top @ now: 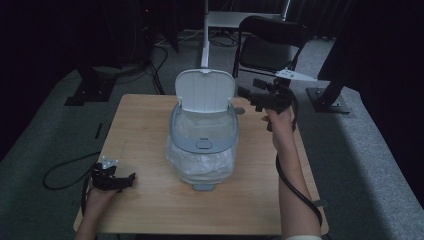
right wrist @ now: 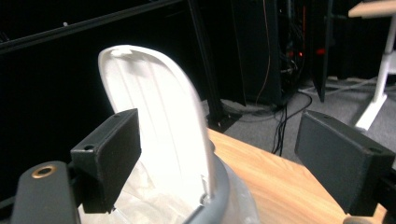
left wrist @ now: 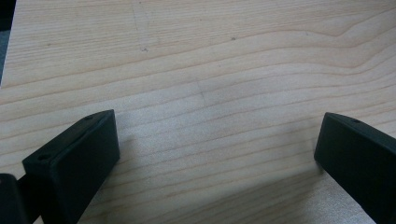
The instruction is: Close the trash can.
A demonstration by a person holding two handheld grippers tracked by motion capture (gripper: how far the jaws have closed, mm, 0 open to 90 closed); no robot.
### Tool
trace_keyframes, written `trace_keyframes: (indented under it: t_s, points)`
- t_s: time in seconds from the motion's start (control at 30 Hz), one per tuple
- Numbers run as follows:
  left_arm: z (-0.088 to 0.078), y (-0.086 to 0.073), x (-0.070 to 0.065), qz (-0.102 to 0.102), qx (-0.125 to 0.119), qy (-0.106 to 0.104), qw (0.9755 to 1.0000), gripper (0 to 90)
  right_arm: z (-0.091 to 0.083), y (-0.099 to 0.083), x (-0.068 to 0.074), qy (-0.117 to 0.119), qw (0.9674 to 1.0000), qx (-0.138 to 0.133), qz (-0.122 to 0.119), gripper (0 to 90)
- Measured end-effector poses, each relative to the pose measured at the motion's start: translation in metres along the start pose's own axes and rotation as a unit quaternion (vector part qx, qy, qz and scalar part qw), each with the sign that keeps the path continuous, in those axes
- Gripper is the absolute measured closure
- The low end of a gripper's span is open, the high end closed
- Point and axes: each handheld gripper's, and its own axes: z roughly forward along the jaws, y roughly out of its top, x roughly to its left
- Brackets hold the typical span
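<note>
Held at the far right of the light wooden table (top: 150,210), the right gripper (top: 246,95) points leftward toward the raised lid, its two black jaws standing wide apart with nothing pressed between them; in the right gripper view the lid's edge shows in the gap between the jaws, though whether it lies within their reach cannot be told. Largest of the things on the table is the small grey-and-white plastic waste bin (top: 204,140), which stands near the table's middle, lined with a clear plastic bag (top: 175,155) that bulges out below its grey rim. Its white ribbed lid (top: 205,90) is swung up and stands nearly upright at the bin's far side, hinged to the rim; the right gripper view shows the same lid (right wrist: 159,121) from the side, with crumpled bag film below it. A black folding chair (top: 270,45) stands on the grey floor beyond the table. At the near left corner the left gripper (top: 134,178) rests low over the table, well apart from the bin, and its jaws are also spread wide over bare wood in the left gripper view.
</note>
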Motion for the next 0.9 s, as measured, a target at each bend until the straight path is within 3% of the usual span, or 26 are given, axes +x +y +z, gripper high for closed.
trace_keyframes:
  t_s: [0.4, 0.63, 0.9]
  points:
    - [0.000, 0.000, 0.000, 0.000, 0.000, 0.000, 1.0000, 0.7, 0.012, 0.005, -0.019, -0.030, 0.9993, 0.001, 0.021, 14.0]
    - [0.000, 0.000, 0.000, 0.000, 0.000, 0.000, 1.0000, 0.7, 0.032, 0.008, -0.029, -0.029, 0.9983, 0.007, 0.050, 14.0]
    - [0.000, 0.000, 0.000, 0.000, 0.000, 0.000, 1.0000, 0.7, 0.046, 0.016, -0.029, -0.023, 0.9979, 0.014, 0.059, 16.4]
